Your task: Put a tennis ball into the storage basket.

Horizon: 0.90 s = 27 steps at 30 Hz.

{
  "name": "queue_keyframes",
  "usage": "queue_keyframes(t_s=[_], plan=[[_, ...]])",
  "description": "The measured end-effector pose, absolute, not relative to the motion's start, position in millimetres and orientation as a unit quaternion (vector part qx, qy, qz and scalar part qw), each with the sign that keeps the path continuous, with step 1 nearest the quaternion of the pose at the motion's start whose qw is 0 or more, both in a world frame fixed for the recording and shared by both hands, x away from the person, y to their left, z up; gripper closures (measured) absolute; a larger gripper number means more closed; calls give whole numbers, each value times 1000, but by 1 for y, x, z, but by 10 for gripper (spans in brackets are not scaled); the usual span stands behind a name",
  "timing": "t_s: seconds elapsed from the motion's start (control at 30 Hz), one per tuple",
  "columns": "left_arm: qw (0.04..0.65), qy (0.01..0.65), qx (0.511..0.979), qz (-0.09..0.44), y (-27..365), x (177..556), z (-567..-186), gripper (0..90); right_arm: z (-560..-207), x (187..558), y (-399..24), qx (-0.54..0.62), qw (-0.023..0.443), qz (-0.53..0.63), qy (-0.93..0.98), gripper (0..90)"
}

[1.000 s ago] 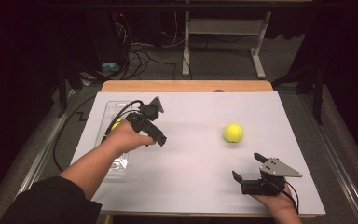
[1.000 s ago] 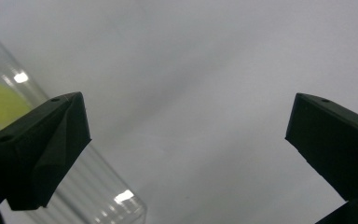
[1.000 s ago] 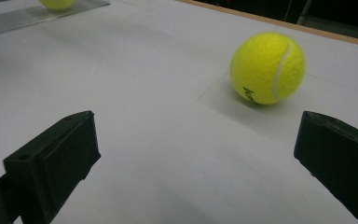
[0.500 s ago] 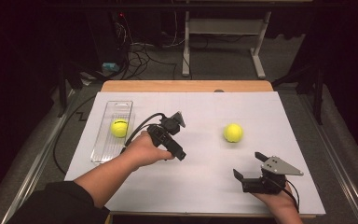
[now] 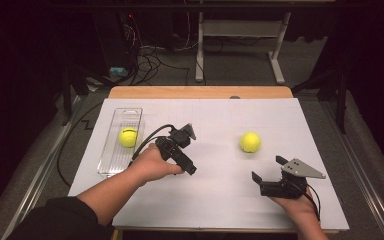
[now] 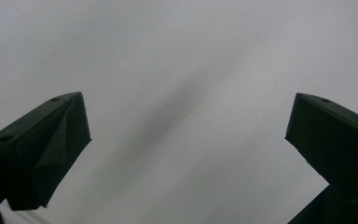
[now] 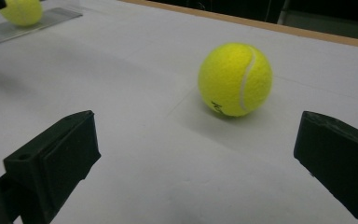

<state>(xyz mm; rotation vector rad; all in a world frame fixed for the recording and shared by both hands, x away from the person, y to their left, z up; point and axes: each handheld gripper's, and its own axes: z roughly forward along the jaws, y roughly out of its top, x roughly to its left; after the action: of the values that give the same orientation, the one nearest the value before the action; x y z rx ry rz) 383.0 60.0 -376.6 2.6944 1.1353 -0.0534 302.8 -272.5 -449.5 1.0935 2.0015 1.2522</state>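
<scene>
One fuzzy yellow tennis ball point(image 5: 128, 137) already sitting inside the clear plastic rectangular tray point(image 5: 107, 161) at the left of the white-covered desk point(image 5: 220, 200), so call that half done, judging by how things lie. Second yellow tennis ball point(image 5: 250, 142) out in the open on the right half of the desk, well apart from the tray, nothing touching it. Left tongs point(image 5: 191, 169) just beside the tray, pointing down and toward the middle of the desk, jaws spread wide with nothing between them but bare white surface in the left gripper view. Right tongs point(image 5: 267, 172) low near the front right of the desk, jaws also parted and empty, aimed at that loose ball, which sits framed between the two black jaws point(image 7: 235, 79) in the right gripper view, close but not yet within reach of the pads. Left to do, by the look of it: close in on the free ball, grip it, carry it across and set it in the tray beside the first, with room in the tray on the near side of the ball already there
</scene>
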Motion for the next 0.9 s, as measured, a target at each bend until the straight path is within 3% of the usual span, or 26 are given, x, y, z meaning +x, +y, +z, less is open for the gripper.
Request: queue_keyframes(t_s=[0.27, 0.57, 0.9], plan=[[102, 382, 918, -23, 58, 380, -381, 4, -449, 337, -265, 424, 277, 429, 748, 7], [102, 379, 919, -32, 58, 383, -384, 4, -452, 385, -252, 454, 257, 394, 757, 43], [106, 380, 918, -34, 60, 383, -383, 4, -460, 416, -240, 472, 229, 361, 771, 157]])
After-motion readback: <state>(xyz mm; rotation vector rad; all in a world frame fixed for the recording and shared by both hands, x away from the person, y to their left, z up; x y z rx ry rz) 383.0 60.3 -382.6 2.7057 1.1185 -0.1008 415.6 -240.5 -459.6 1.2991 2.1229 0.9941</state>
